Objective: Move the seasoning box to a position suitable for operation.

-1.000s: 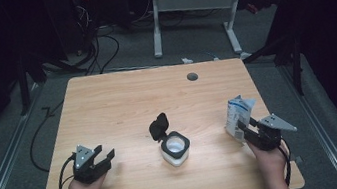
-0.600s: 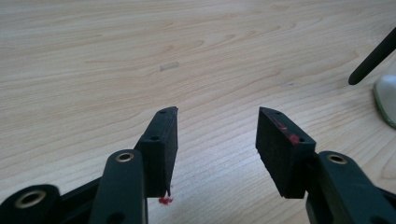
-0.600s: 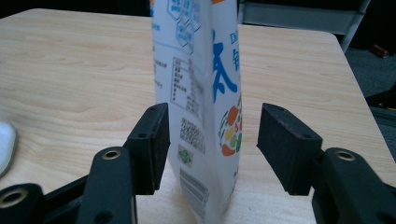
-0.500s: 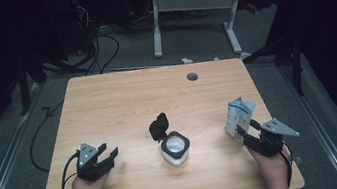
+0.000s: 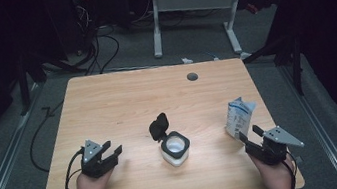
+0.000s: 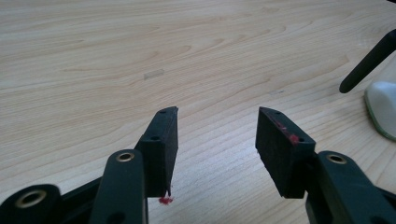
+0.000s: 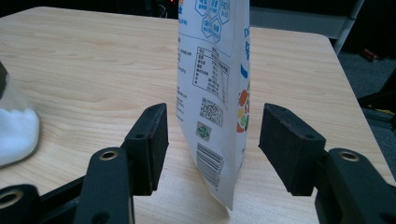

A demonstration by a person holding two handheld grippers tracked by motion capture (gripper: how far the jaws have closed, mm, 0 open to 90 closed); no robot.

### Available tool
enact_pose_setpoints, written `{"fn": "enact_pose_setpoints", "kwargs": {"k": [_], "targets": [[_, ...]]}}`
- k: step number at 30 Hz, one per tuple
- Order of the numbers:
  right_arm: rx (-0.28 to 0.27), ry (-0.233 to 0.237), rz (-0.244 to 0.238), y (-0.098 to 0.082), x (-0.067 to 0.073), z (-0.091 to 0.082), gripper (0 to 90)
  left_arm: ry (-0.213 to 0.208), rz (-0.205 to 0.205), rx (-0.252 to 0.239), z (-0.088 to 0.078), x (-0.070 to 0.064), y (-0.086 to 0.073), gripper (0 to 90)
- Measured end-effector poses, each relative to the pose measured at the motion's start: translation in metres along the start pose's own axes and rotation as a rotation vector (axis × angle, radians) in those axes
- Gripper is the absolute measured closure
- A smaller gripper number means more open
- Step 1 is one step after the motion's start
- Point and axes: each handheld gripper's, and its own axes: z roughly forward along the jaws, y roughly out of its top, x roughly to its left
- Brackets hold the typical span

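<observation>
- Two hand-held grippers sit at the near edge of the counter (image 5: 121, 96), one in each of the person's hands, with both forearms coming in from the near side.
- The left hand-held gripper (image 5: 110, 154) is near left, low over the wood and pointing far and to the right; its jaws are spread with nothing but bare counter between them.
- The right hand-held gripper (image 5: 249, 133) is near right, pointing far and to the left at the pouch; its jaws have just been opening and now stand wide, one on each side of the pouch's lower edge, with a gap to each pad, so nothing is pinched.
- One pouch (image 5: 238, 117), white with blue print, stands upright on the counter at right, just beyond the right hand-held gripper.
- One jar (image 5: 176, 150) of white grains stands near the middle, between the two hands and well apart from each; its one black lid (image 5: 159, 125) is flipped up on the far-left side.
- One small dark hole (image 5: 192, 76) lies in the counter near the far edge.
</observation>
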Motion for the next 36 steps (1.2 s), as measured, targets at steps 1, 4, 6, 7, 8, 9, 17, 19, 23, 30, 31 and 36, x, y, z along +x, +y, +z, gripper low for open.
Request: {"fn": "enact_pose_setpoints", "kwargs": {"k": [1,4,6,7,8,9,17,19,23,30,31,36], "targets": [[0.000,-0.001,0.002,0.000,0.001,-0.002,42.3,0.000,0.002,0.000,0.000,0.000,0.000,49.8],[-0.005,0.001,-0.005,-0.001,0.003,-0.006,42.4,-0.010,0.002,0.000,0.003,-0.002,0.002,50.0],[-0.006,0.004,-0.004,-0.001,0.005,-0.009,42.7,-0.014,0.003,-0.003,0.005,-0.003,0.003,50.2],[-0.009,0.005,-0.004,-0.002,0.005,-0.009,42.8,-0.017,0.000,-0.004,0.006,-0.004,0.003,50.2],[-0.012,0.009,-0.003,-0.002,0.005,-0.010,42.9,-0.019,0.004,-0.003,0.007,-0.004,0.003,50.4],[-0.012,0.011,-0.002,-0.002,0.005,-0.010,43.1,-0.019,0.006,0.000,0.007,-0.004,0.003,50.6],[-0.003,0.022,-0.018,-0.002,0.011,-0.007,44.0,-0.020,0.006,0.007,0.007,-0.005,0.004,50.4],[-0.002,0.028,-0.024,-0.002,0.012,-0.005,44.2,-0.016,0.009,0.009,0.006,-0.005,0.004,50.4],[0.003,0.041,-0.029,-0.001,0.015,-0.002,44.6,-0.014,0.006,0.005,0.005,-0.006,0.003,52.5],[0.008,0.067,-0.048,0.000,0.022,0.007,46.1,-0.003,0.011,0.008,0.001,-0.007,0.002,53.9],[0.010,0.072,-0.046,0.001,0.023,0.008,46.5,0.005,0.013,0.008,0.000,-0.007,0.001,53.9],[0.014,0.100,-0.062,0.004,0.030,0.017,47.9,0.018,0.006,0.006,-0.006,-0.007,-0.001,52.5]]}}
